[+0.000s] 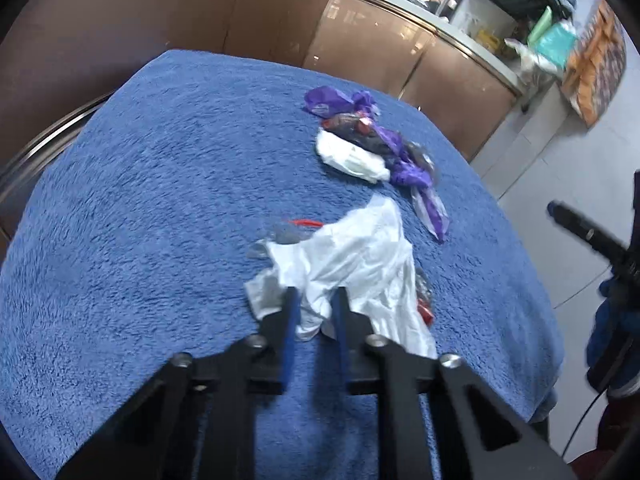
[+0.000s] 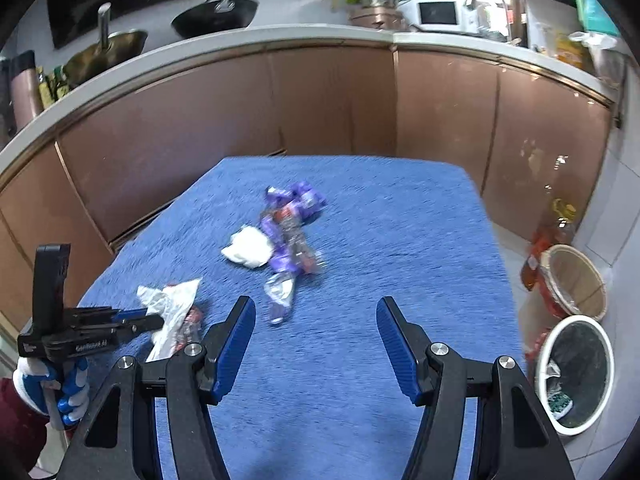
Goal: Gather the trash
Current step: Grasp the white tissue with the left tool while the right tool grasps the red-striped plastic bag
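The left gripper [image 1: 314, 308], at lower centre of its own view, is clenched on a crumpled white wrapper [image 1: 360, 264] lying on the blue towel [image 1: 140, 220]. The right gripper [image 2: 316, 340] hangs released above the towel, jaws wide apart. Purple wrappers [image 2: 288, 232] and a white wad [image 2: 250, 252] lie mid-frame, touching; a white bin [image 2: 576, 376] stands at lower right.

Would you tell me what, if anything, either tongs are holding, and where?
The left tongs pinch the white crumpled wrapper at its near edge; the right tongs hold nothing.
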Motion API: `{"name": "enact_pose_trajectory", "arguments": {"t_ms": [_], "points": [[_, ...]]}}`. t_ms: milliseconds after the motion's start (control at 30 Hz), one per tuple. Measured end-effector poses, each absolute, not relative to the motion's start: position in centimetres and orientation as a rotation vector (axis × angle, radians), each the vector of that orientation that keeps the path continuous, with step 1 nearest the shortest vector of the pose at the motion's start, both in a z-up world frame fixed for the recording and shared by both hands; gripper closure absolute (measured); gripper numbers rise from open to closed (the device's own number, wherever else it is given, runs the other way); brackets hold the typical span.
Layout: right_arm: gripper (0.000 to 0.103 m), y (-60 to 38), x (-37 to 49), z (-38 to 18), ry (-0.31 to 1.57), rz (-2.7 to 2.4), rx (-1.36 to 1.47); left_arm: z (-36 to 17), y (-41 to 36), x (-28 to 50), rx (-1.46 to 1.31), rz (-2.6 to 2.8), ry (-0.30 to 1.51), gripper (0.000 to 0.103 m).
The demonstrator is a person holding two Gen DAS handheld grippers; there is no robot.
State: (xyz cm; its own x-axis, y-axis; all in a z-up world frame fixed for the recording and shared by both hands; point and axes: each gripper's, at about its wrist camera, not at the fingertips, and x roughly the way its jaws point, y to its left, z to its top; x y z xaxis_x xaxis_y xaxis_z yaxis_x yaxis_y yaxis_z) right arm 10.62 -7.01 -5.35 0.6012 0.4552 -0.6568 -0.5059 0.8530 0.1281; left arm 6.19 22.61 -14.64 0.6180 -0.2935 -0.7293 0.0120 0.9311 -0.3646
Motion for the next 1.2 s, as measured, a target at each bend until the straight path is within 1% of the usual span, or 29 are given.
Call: {"name": "enact_pose_trajectory", "arguments": {"t_ms": [100, 433, 500, 567, 600, 733, 800, 867, 933, 1200], "points": [[0.043, -5.1, 10.8, -6.5, 0.774, 0.599, -0.086, -14.8, 23.9, 5.9, -0.399, -0.192, 0.872, 0.097], [0.043, 0.7, 10.5, -8.9, 0.859, 0.728, -0.136, -14.5, 27.1, 4.8, -0.488, -0.145, 0.783, 0.098], [0.044, 1.8, 10.5, -9.5, 0.878, 0.748, -0.146, -14.7, 27.8, 4.6, -0.527, -0.143, 0.766, 0.098], [0.05, 2.9, 10.5, -10.2, 0.899, 0.773, -0.152, -14.7, 28.2, 4.3, -0.548, -0.141, 0.75, 0.098], [0.051, 3.5, 10.5, -10.5, 0.909, 0.786, -0.153, -14.8, 28.3, 4.3, -0.556, -0.141, 0.744, 0.098], [0.063, 5.3, 10.7, -12.0, 0.961, 0.825, -0.142, -15.0, 28.7, 4.3, -0.582, -0.147, 0.734, 0.098], [0.069, 6.1, 10.9, -12.8, 0.983, 0.829, -0.155, -15.0, 28.9, 4.0, -0.58, -0.146, 0.729, 0.098], [0.083, 6.5, 10.7, -13.2, 0.988, 0.831, -0.17, -14.9, 28.8, 3.8, -0.568, -0.141, 0.723, 0.098], [0.087, 6.5, 10.5, -13.0, 0.976, 0.827, -0.172, -14.8, 28.5, 3.6, -0.552, -0.135, 0.721, 0.098], [0.088, 2.9, 9.7, -10.9, 0.913, 0.786, -0.103, -14.5, 28.0, 4.0, -0.535, -0.111, 0.747, 0.098]]}}
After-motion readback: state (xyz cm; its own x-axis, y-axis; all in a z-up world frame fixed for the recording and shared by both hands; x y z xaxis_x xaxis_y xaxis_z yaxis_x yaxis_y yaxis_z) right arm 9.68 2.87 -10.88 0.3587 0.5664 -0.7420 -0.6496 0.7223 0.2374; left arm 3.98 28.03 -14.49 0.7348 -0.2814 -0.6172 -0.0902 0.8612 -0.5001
